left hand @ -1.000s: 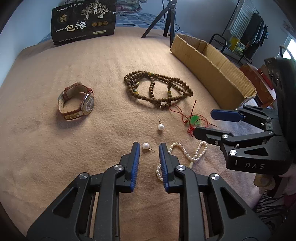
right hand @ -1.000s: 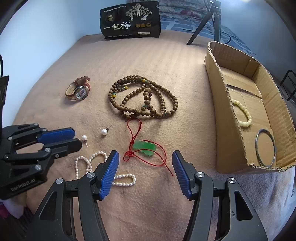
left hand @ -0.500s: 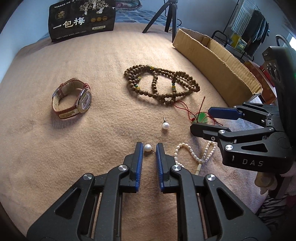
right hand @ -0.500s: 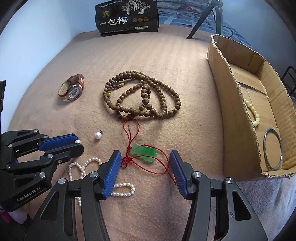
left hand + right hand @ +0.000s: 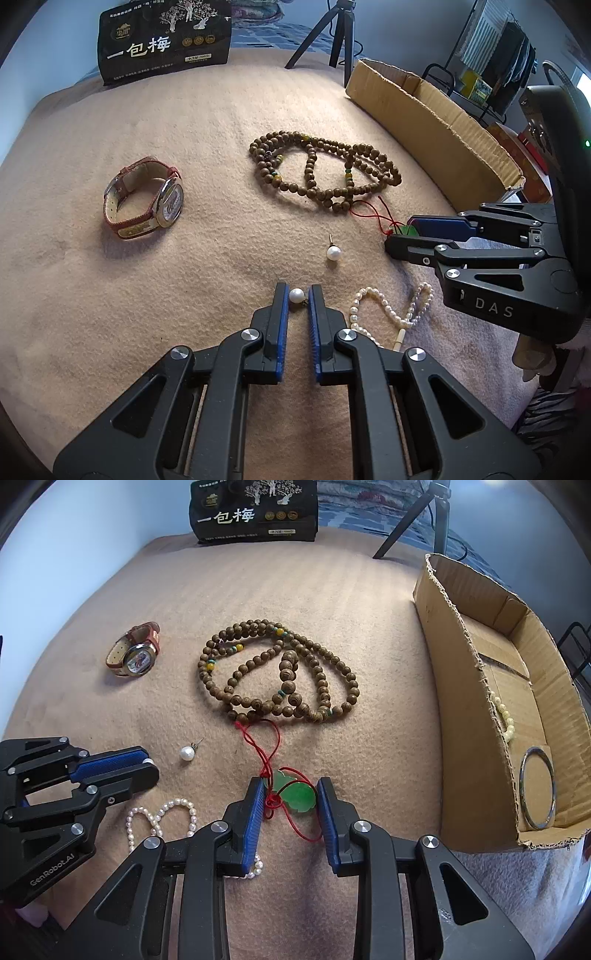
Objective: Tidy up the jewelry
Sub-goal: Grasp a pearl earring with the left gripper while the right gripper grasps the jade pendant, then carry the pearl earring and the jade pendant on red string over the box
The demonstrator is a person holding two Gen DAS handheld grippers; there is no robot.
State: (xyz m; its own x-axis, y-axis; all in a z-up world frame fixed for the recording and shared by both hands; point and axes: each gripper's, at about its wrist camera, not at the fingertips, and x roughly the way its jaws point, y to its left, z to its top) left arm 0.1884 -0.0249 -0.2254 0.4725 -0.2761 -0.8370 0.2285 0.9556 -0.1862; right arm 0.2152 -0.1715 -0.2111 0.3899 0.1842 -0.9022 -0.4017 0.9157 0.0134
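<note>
My left gripper (image 5: 296,295) is shut on a pearl earring (image 5: 296,295) at its fingertips, low over the tan blanket; it also shows in the right wrist view (image 5: 146,766). A second pearl earring (image 5: 333,253) lies just beyond. My right gripper (image 5: 290,794) is open, its jaws on either side of a green jade pendant (image 5: 297,797) on a red cord (image 5: 264,746). A pearl strand (image 5: 388,310), a brown bead necklace (image 5: 277,675) and a red-strapped watch (image 5: 147,201) lie on the blanket.
A cardboard box (image 5: 476,686) stands at the right, holding a metal bangle (image 5: 536,788) and a pale bead bracelet (image 5: 505,720). A black printed bag (image 5: 255,511) and a tripod (image 5: 332,33) stand at the back.
My left gripper closed on the near pearl earring. My right gripper moved forward and narrowed around the jade pendant.
</note>
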